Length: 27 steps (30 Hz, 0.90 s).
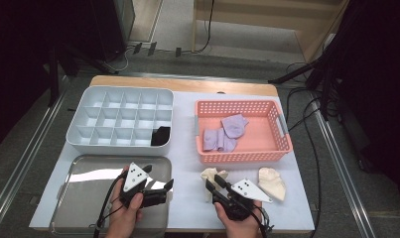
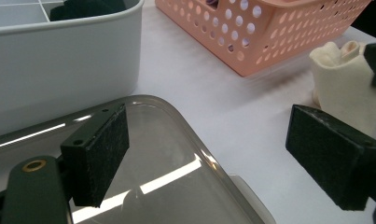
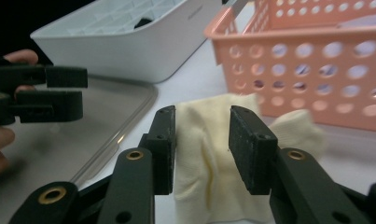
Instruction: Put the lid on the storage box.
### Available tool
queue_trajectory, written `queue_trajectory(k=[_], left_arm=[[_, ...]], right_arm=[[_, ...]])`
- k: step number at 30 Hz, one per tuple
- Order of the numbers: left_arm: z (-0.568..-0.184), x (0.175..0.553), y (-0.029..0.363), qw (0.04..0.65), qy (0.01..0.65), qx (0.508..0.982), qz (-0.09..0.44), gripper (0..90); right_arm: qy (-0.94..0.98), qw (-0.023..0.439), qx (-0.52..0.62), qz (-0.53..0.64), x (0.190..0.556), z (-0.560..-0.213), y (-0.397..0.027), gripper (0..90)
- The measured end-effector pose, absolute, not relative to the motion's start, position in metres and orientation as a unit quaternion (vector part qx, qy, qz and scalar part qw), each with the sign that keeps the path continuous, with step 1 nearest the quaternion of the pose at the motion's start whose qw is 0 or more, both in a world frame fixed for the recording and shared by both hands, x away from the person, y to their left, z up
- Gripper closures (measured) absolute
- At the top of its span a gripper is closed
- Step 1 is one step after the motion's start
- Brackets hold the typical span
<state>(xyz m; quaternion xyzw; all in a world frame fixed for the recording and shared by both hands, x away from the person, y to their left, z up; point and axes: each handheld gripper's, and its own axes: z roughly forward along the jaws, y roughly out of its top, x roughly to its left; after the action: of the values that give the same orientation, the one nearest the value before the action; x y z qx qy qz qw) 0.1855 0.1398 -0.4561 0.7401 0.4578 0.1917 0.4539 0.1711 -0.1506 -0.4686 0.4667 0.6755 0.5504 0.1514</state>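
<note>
Cream sock: a rolled cream sock (image 3: 209, 154) is seen lying on the white table top (image 1: 187, 198), just in front of the pink basket (image 1: 242, 153); in the high view it (image 1: 211, 178) sits between the metal tray and a second cream sock.
Right gripper: the right gripper (image 3: 202, 144) is held low over the table, with the rolled sock standing between its jaws; the jaws are parted to a moderate gap, and whether the pads touch the cloth cannot be told. In the high view its tips (image 1: 213, 182) are placed at the sock.
Left gripper: the left gripper (image 2: 204, 154) is held over the near right corner of the metal tray (image 2: 176, 140); its jaws are spread wide, and nothing is gripped between them. In the high view it (image 1: 160, 186) is seen above the tray.
Second cream sock: another cream sock (image 1: 272, 183) is laid on the table to the right of the right gripper, apart from the rolled one.
Pink basket: lilac socks (image 1: 227, 131) are seen lying inside it.
Grey organiser: a divided grey box (image 1: 88, 134) is set behind the tray; a black item (image 1: 161, 136) is lodged in its near right compartment.
</note>
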Motion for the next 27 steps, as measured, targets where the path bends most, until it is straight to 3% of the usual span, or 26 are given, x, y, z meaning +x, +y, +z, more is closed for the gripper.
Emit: queue_trajectory(k=[8,17,21,25,27], left_arm=[[-0.456,0.185,0.138,0.452,0.457,0.742,0.19,14.2],[-0.459,0.184,0.134,0.45,0.454,0.745,0.188,14.2],[-0.459,0.183,0.133,0.452,0.453,0.746,0.187,14.2],[-0.459,0.182,0.131,0.452,0.452,0.746,0.186,14.2],[-0.46,0.181,0.13,0.451,0.452,0.747,0.187,14.2]], right_arm=[[0.662,0.164,0.499,0.534,0.175,-0.472,-0.175,60.7],[0.702,0.172,0.521,0.455,0.196,-0.49,-0.158,51.3],[0.722,0.138,0.526,0.427,0.209,-0.493,-0.156,58.0],[0.727,0.142,0.523,0.423,0.21,-0.493,-0.154,77.8],[0.731,0.15,0.518,0.418,0.207,-0.492,-0.153,82.4]])
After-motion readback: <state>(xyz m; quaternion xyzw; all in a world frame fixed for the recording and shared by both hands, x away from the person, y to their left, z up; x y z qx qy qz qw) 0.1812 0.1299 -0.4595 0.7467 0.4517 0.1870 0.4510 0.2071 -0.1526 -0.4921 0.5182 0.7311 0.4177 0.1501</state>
